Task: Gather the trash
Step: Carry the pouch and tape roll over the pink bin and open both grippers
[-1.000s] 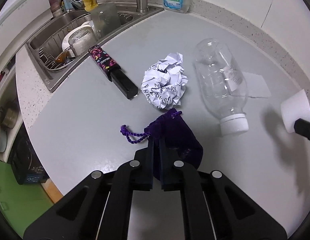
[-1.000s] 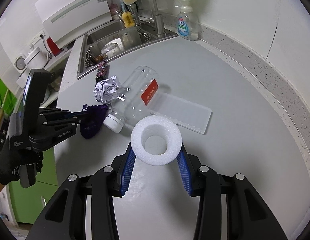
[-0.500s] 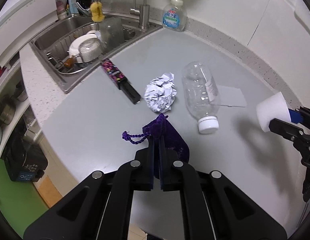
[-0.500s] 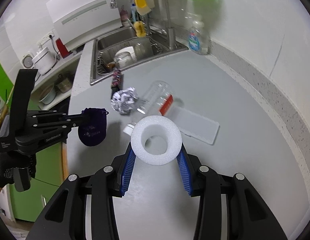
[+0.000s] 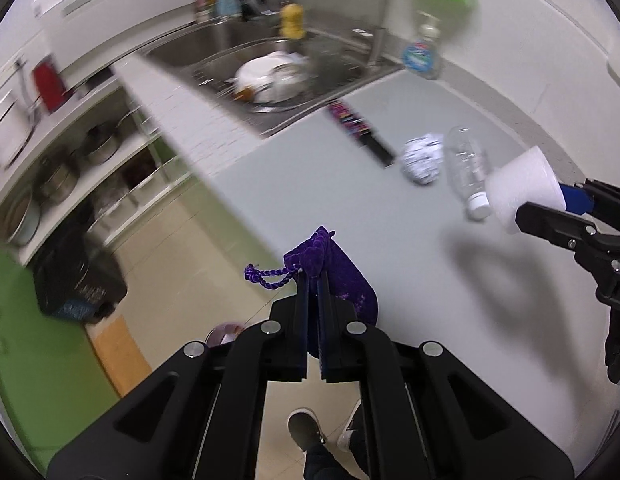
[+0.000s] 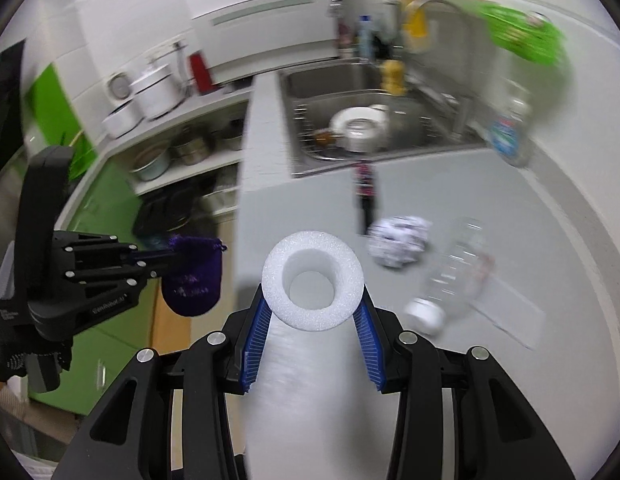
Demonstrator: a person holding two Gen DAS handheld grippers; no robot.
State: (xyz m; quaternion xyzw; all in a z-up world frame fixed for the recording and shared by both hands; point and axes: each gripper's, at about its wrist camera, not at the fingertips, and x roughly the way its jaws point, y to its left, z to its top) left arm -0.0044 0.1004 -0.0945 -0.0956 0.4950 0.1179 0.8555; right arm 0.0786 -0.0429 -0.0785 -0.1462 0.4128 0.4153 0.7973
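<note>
A: Change from a half-second back: the left tool (image 5: 313,280) is carrying the purple pouch (image 5: 337,276) out past the counter (image 5: 310,184) edge. The pouch was hanging over the grey surface; now it is hanging over the tiled floor (image 5: 178,264). Both views are blurring more than before.

B: Right tool (image 6: 313,312)?

A: It is still clamping the white foam ring (image 6: 313,280) between its blue ribbed pads (image 6: 256,340), in the air over the counter's near edge. The left tool's fingers are pinching nearly shut on the pouch's gathered neck, with the twisted cord (image 5: 270,276) dangling to one side.

B: Containers?

A: The sink (image 6: 310,96), stainless steel, is holding a white bowl (image 6: 355,124) and other dishes too blurred to name. The clear plastic bottle (image 5: 467,164) is lying on its side with a white cap, looking empty. Whether the pouch is holding anything cannot be told.

B: Other trash on the counter?

A: A crumpled ball of printed paper (image 5: 423,160) is sitting just beside the bottle, and a slim dark box (image 5: 359,132) with a colourful pattern is lying near the sink. A flat white sheet (image 6: 513,312) is partly under the bottle. The pouch is reading as soft velvet, the ring as grainy foam.
</note>
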